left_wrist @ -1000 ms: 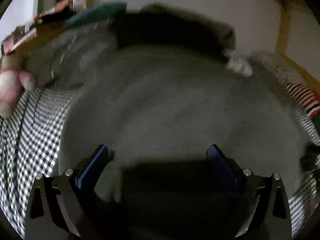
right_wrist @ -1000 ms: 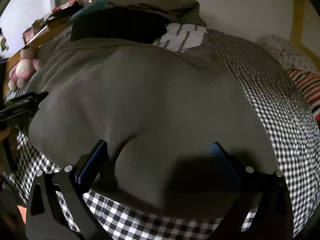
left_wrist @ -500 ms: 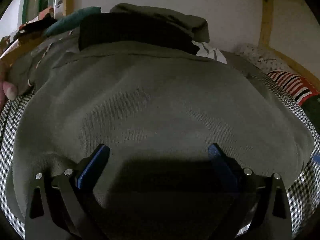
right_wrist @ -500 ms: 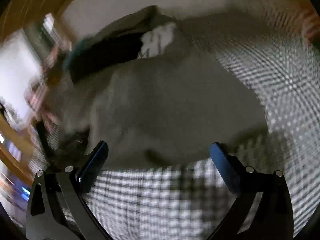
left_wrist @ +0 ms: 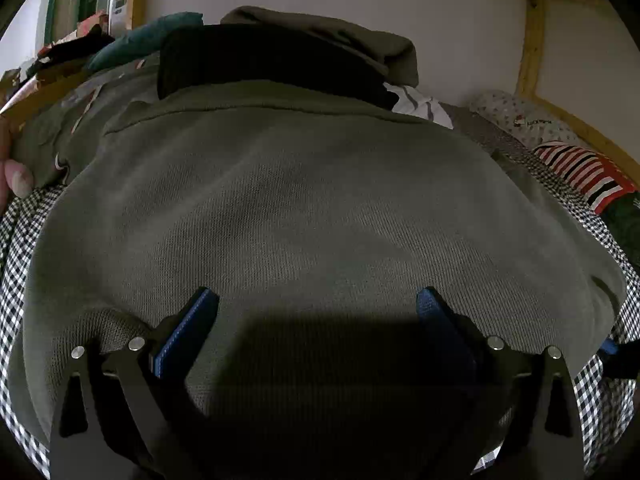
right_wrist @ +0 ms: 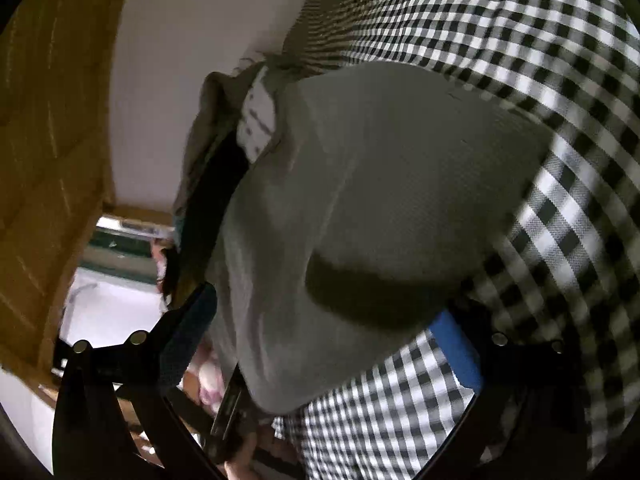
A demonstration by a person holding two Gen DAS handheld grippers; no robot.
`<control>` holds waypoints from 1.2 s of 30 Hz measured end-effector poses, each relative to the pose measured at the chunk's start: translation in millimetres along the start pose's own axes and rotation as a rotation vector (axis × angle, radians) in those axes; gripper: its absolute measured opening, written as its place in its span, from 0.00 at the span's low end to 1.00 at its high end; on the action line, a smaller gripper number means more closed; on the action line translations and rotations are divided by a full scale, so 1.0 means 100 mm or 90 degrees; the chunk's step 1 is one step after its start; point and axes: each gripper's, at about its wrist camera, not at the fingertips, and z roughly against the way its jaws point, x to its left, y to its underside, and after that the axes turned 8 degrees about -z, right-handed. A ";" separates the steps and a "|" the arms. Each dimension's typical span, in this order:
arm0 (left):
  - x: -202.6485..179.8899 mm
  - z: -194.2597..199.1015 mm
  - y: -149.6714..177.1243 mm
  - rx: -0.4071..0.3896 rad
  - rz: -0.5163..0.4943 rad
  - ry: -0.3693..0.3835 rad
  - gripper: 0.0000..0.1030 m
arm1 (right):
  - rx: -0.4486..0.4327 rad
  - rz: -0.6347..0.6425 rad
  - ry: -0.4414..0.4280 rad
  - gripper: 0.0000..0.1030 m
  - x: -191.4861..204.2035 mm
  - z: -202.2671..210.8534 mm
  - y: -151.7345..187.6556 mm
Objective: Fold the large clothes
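2 claws, left (left_wrist: pixel 318 304) & right (right_wrist: pixel 326 320), both wide, nothing held, over grey sweater (left_wrist: pixel 304 208) on checked sheet (right_wrist: pixel 540 40).

No text can be read: far ahead and to the right of the left gripper, a small printed mark on the spotted white pillow (left_wrist: pixel 532 122) may be lettering, but it is too blurred.

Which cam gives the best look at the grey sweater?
Left wrist: the grey sweater fills the frame, level, sharp, knit visible. Right wrist shows it rolled sideways, motion-blurred, only part of it against the checked sheet.
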 end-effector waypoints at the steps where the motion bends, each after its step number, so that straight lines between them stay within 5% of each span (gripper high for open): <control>1: 0.00 0.00 0.00 0.000 0.000 0.000 0.96 | -0.008 -0.003 0.010 0.98 0.04 -0.05 -0.01; 3: 0.00 0.00 0.00 -0.001 -0.001 0.000 0.96 | -0.024 0.001 0.013 0.97 0.10 -0.10 -0.03; 4: 0.00 0.00 0.00 -0.002 -0.001 -0.001 0.96 | -0.036 -0.003 0.018 0.88 0.11 -0.12 -0.04; 5: 0.00 0.00 0.00 -0.003 -0.001 -0.001 0.96 | -0.048 -0.007 0.021 0.76 0.12 -0.14 -0.04; 6: 0.00 0.00 0.00 -0.003 -0.001 -0.002 0.96 | -0.057 -0.011 0.049 0.45 0.13 -0.16 -0.05; 7: 0.00 0.00 0.00 -0.003 -0.002 -0.002 0.96 | -0.060 -0.016 0.070 0.30 0.12 -0.17 -0.07; 10: 0.00 0.01 -0.01 -0.002 -0.003 -0.002 0.96 | -0.069 0.017 0.061 0.21 0.19 -0.10 -0.09; 16: 0.03 0.17 -0.09 0.025 -0.022 -0.026 0.96 | -0.133 0.200 0.094 0.18 0.86 -0.08 0.14; 20: 0.44 0.55 -0.22 -0.021 0.017 -0.120 0.96 | -0.165 0.258 0.086 0.18 1.22 -0.11 0.31; 23: 0.75 0.46 -0.23 0.016 0.018 -0.170 0.96 | -0.186 0.307 0.069 0.18 1.50 -0.13 0.47; 26: 0.94 0.02 0.00 0.110 0.018 -0.106 0.96 | -0.204 0.364 0.053 0.18 1.77 -0.17 0.65; 28: 1.05 -0.01 0.10 0.078 0.065 -0.072 0.96 | -0.213 0.430 0.047 0.18 2.00 -0.24 0.85; 36: 1.08 0.00 0.04 0.089 0.066 -0.066 0.96 | -0.198 0.742 0.053 0.18 2.55 -0.64 1.83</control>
